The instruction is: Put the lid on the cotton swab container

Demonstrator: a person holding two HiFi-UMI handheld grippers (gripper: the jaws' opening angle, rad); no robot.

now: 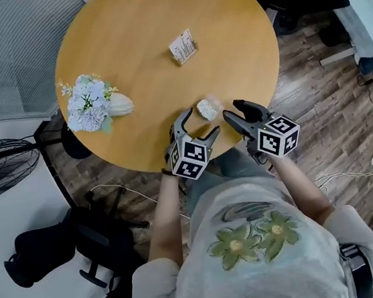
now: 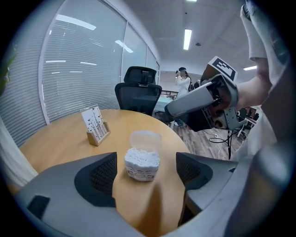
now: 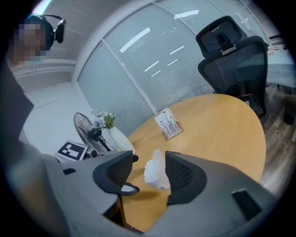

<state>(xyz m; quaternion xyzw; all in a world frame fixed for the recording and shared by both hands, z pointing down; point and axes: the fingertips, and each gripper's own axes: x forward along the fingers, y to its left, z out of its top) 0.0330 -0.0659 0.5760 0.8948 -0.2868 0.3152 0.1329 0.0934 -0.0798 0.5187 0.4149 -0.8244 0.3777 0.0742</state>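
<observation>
Round wooden table [image 1: 134,50]: the cotton swab container [image 1: 207,109], lid up, sits nearer the person than the card stand [image 1: 183,47]. The left gripper [image 1: 201,123] and right gripper [image 1: 230,110] flank it, jaws apart, neither gripping.

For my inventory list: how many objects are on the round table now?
3: the cotton swab container at the near edge, the card holder toward the middle, and the vase of flowers at the left. Nothing seems hidden.

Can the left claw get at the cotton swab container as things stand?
Probably yes: the left claw is open, and the cotton swab container stands just ahead of its jaws on the table, with nothing between.
</observation>
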